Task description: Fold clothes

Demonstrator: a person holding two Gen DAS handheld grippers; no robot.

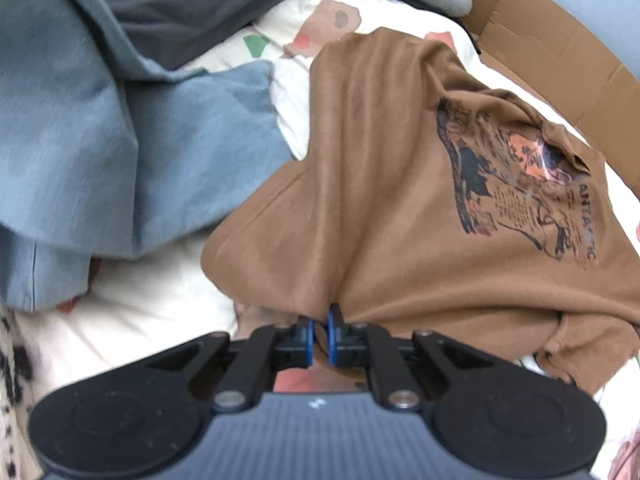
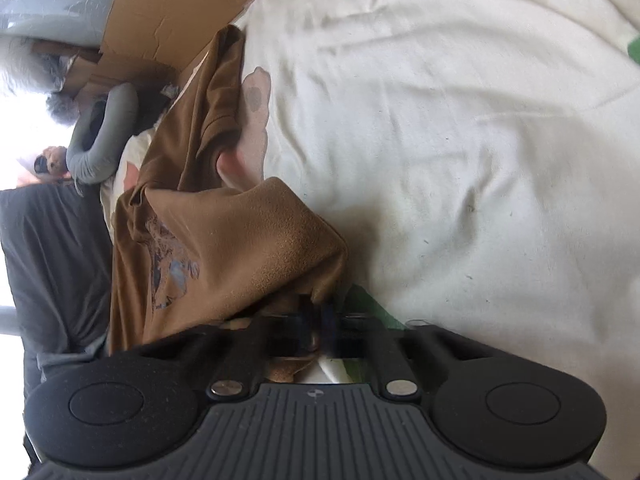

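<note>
A brown T-shirt (image 1: 400,200) with a dark and orange print (image 1: 520,184) lies bunched on the white flowered bed sheet (image 1: 140,320). My left gripper (image 1: 320,326) is shut on a pinch of its near edge, and folds fan out from the blue pads. In the right wrist view the same shirt (image 2: 240,248) is draped in a raised fold, and one corner runs down into my right gripper (image 2: 320,312). Those jaws are blurred but stand together, with the brown cloth caught between them.
A blue-grey garment (image 1: 100,140) and a dark grey one (image 1: 180,8) are heaped to the left of the shirt. Flattened cardboard (image 1: 552,64) and a grey neck pillow (image 2: 104,136) sit at the bed's far side. Bare sheet (image 2: 460,140) spreads to the right.
</note>
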